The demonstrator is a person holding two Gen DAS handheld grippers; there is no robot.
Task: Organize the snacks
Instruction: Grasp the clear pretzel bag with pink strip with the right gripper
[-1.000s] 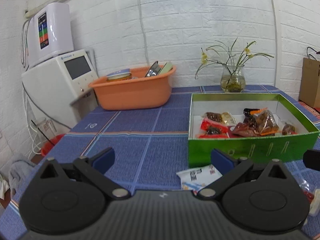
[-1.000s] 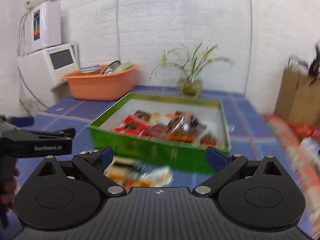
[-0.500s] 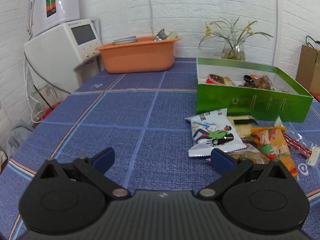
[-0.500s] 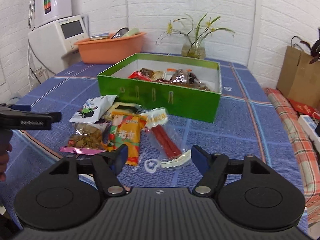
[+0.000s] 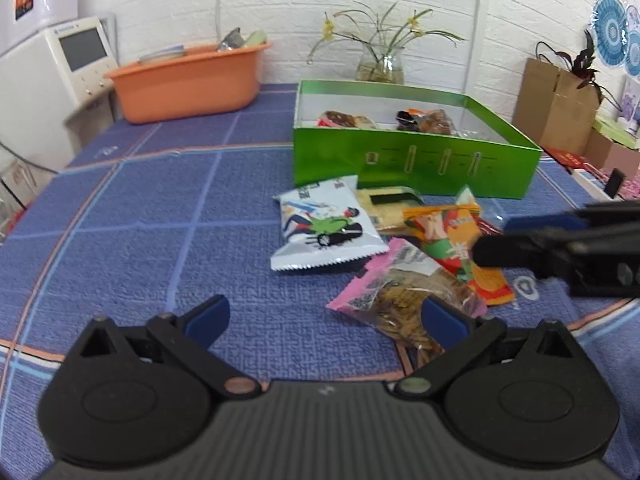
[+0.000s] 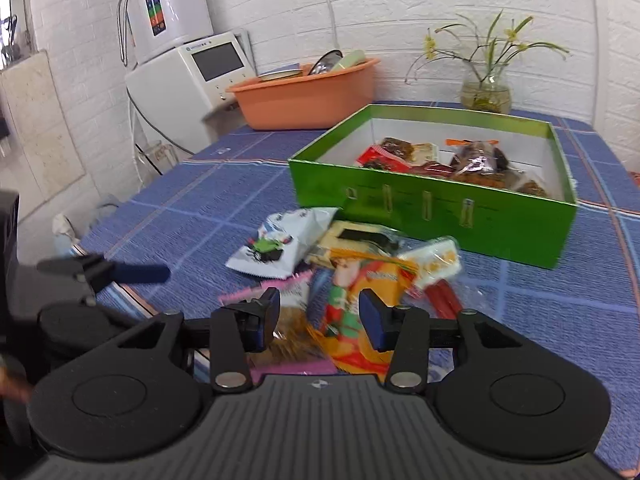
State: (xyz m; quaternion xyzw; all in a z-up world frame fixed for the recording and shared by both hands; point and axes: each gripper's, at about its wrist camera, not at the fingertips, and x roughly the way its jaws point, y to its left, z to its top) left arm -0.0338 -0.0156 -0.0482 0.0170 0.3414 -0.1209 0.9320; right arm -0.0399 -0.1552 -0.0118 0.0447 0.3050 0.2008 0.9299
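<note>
Snacks lie heaped on the counter (image 5: pixel 160 208) before the green box (image 6: pixel 432 204), so I'd lower my half-parted right claw (image 6: pixel 320 316) squarely over the orange packet (image 6: pixel 360 280), left claw (image 5: pixel 324 316) wide apart.
</note>
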